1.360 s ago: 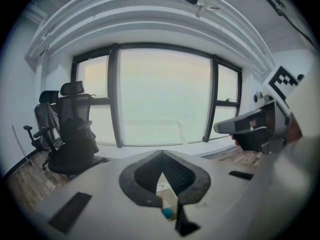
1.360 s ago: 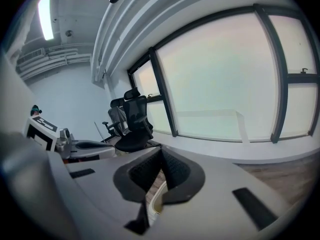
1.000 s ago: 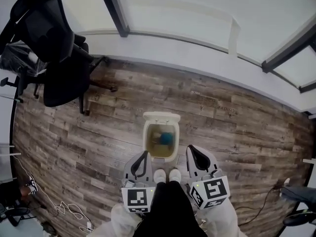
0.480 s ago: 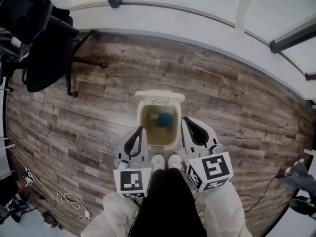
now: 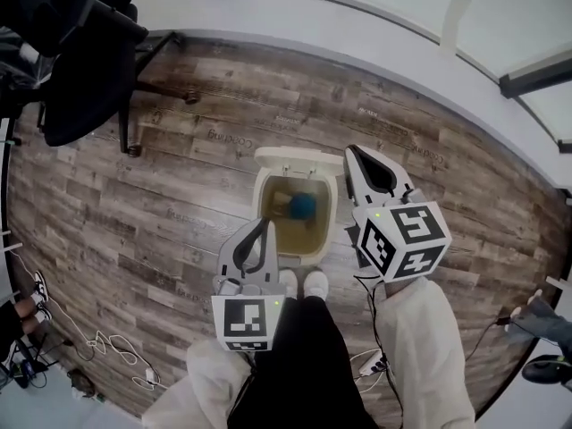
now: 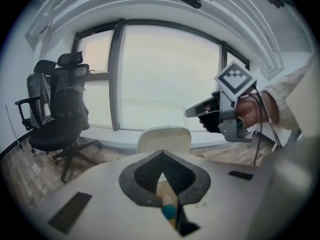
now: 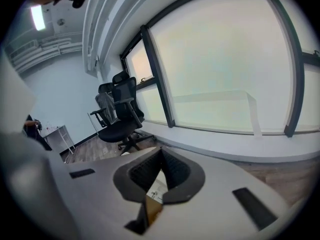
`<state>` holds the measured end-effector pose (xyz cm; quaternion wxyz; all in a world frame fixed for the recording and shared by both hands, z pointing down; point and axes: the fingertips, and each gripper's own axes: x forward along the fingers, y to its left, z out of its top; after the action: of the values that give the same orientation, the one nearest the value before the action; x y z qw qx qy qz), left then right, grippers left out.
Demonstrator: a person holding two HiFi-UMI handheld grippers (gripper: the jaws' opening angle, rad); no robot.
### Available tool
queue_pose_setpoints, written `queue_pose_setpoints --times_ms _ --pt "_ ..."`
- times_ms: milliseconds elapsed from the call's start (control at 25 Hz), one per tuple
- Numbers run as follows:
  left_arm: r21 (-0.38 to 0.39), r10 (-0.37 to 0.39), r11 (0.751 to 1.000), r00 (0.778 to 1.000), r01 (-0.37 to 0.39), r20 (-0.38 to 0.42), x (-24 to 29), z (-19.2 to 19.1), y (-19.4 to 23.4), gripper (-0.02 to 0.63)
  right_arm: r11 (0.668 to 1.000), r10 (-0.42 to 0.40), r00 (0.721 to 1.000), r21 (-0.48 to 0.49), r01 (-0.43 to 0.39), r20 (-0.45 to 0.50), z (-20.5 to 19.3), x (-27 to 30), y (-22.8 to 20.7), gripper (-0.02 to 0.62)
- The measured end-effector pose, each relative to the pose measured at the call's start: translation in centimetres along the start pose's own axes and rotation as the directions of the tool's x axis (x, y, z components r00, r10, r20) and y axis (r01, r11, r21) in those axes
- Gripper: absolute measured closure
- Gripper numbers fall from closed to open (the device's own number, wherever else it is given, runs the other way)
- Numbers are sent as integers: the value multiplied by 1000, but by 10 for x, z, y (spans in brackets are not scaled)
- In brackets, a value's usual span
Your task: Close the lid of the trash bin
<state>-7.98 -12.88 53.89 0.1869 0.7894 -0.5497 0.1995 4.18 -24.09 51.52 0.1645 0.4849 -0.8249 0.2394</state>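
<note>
The cream trash bin [image 5: 264, 206] stands on the wood floor just ahead of a person's shoes. Its lid [image 5: 295, 158] is raised at the far side, and a blue object [image 5: 304, 206] lies inside. My left gripper [image 5: 265, 223] is shut and empty, hovering by the bin's near left rim; in the left gripper view its jaws [image 6: 162, 154] point at the upright lid [image 6: 164, 139]. My right gripper [image 5: 350, 150] is shut and empty, held higher, just right of the lid. In the right gripper view [image 7: 161, 151] the bin's brown inside [image 7: 152, 210] shows below the jaws.
A black office chair [image 5: 80, 70] stands at the far left, with another behind it. Cables [image 5: 107, 351] trail over the floor at the near left. A low white ledge [image 5: 375, 25] under the windows runs behind the bin.
My right gripper has risen and moved forward, from beside the bin's near right rim to beside the lid. The left gripper has stayed near the bin's front left.
</note>
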Motion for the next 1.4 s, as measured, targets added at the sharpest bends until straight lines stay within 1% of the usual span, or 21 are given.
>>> queue_pose_setpoints --times_ms 120,280,520,640,960,1040,1120,1400 --pt "5 3 1000 1000 -3 8 -2 -3 4 598 1000 10 1000 -11 -10 -25 4 20 -4 572" --pt "-9 7 1000 1000 -7 -9 -4 -7 9 598 999 8 996 -45 -12 -88 -3 42 -10 572" --pt "-8 13 1000 1000 -13 -24 -7 -20 13 598 997 18 989 -66 -28 -150 -20 51 -9 572" --pt "-17 5 1000 999 -6 -51 -7 -20 14 598 998 18 988 -53 -26 -151 -25 50 -8 572" --pt "-12 31 999 998 -32 -46 -12 -36 12 598 998 55 986 -2 -56 -160 -39 34 3 572" --pt "-11 34 999 998 -35 -52 -14 -38 10 598 998 66 981 8 -66 -180 -48 29 7 572" --pt "-13 38 999 998 -39 -56 -16 -41 9 598 998 68 977 -5 -70 -200 -60 23 11 571" --pt "-13 45 999 997 -46 -63 -26 -53 5 598 997 77 971 11 -77 -227 -91 3 23 572"
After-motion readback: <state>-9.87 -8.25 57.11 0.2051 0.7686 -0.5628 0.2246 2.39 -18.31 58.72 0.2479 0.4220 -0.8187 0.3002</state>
